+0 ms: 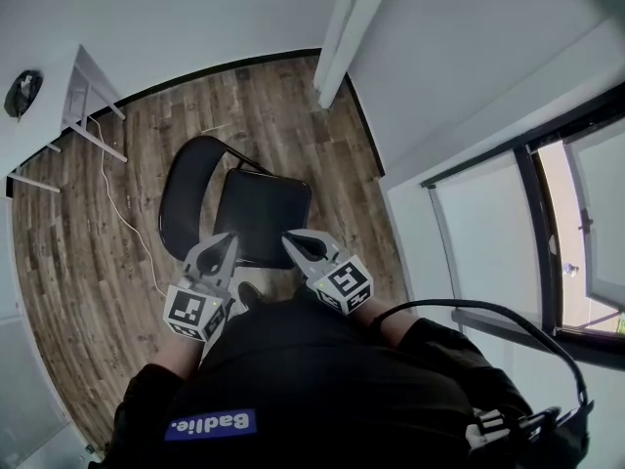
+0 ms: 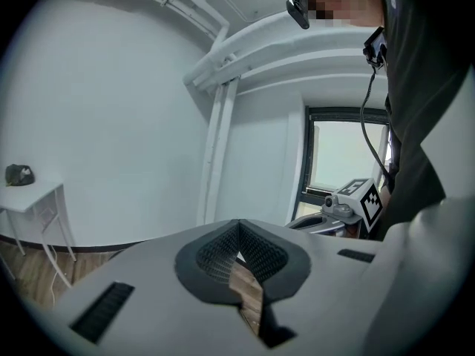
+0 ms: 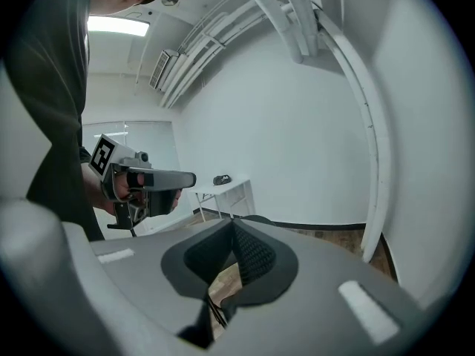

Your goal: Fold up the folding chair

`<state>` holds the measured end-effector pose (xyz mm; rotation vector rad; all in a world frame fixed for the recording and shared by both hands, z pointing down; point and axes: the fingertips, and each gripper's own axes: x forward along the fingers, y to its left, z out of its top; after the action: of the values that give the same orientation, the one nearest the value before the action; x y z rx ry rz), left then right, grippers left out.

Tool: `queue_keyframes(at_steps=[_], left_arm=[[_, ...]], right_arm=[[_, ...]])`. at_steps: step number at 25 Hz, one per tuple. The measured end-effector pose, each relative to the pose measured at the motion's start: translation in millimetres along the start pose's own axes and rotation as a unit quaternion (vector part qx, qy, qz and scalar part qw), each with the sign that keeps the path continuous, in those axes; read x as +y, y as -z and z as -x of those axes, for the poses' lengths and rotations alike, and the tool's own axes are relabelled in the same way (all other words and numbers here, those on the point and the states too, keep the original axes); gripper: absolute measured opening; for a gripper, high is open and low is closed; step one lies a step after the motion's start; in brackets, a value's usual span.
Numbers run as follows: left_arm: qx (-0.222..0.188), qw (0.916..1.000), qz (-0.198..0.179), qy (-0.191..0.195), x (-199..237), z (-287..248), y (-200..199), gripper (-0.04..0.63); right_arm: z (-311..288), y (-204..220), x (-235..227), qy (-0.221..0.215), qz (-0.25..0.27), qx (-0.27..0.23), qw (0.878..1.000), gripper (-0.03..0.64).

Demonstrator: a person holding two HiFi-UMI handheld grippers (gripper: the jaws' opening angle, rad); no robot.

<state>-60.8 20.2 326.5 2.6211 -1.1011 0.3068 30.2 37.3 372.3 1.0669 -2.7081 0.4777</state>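
The black folding chair (image 1: 256, 211) stands unfolded on the wood floor in the head view, its rounded backrest (image 1: 186, 201) to the left of the square seat. My left gripper (image 1: 228, 240) hovers over the seat's near left corner and my right gripper (image 1: 292, 240) over its near right edge; whether either touches it I cannot tell. In the left gripper view the left gripper (image 2: 239, 227) is shut, its jaws together with nothing between them. The right gripper (image 3: 234, 227) is likewise shut and empty in its own view, with the chair's backrest rim (image 3: 256, 219) just past its tip.
A white side table (image 1: 86, 106) stands at the far left wall with a dark object (image 1: 21, 92) on it. A white cable (image 1: 127, 218) trails over the floor left of the chair. A white pillar (image 1: 342, 27) and a window wall (image 1: 488, 233) bound the right.
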Motion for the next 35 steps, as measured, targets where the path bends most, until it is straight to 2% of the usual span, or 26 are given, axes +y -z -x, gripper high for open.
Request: queue_keyframes(at_steps=[6, 11, 18, 24, 29, 35], left_arm=[[0.008, 0.9990, -0.003, -0.044, 22, -20, 11, 0.005], [0.042, 0.9947, 0.005, -0.093, 59, -22, 32, 0.005], [0.078, 0.9868, 0.006, -0.142, 108, -10, 56, 0.005], [0.112, 0.9771, 0.011, -0.181, 146, -5, 87, 0.005], [0.149, 0.9652, 0.013, -0.214, 184, 8, 118, 0.010], [0.191, 0.9503, 0.021, -0.245, 227, 25, 163, 0.107]], right_arm=[[-9, 18, -28, -0.013, -0.016, 0.010, 1.000, 0.019], [-26, 47, -47, -0.016, -0.029, 0.034, 0.999, 0.038], [-46, 87, -61, -0.011, -0.066, 0.062, 0.996, 0.051], [-54, 129, -81, 0.003, -0.092, 0.093, 0.991, 0.067], [-65, 176, -100, 0.025, -0.107, 0.129, 0.986, 0.093], [-77, 242, -116, 0.050, -0.130, 0.186, 0.973, 0.147]])
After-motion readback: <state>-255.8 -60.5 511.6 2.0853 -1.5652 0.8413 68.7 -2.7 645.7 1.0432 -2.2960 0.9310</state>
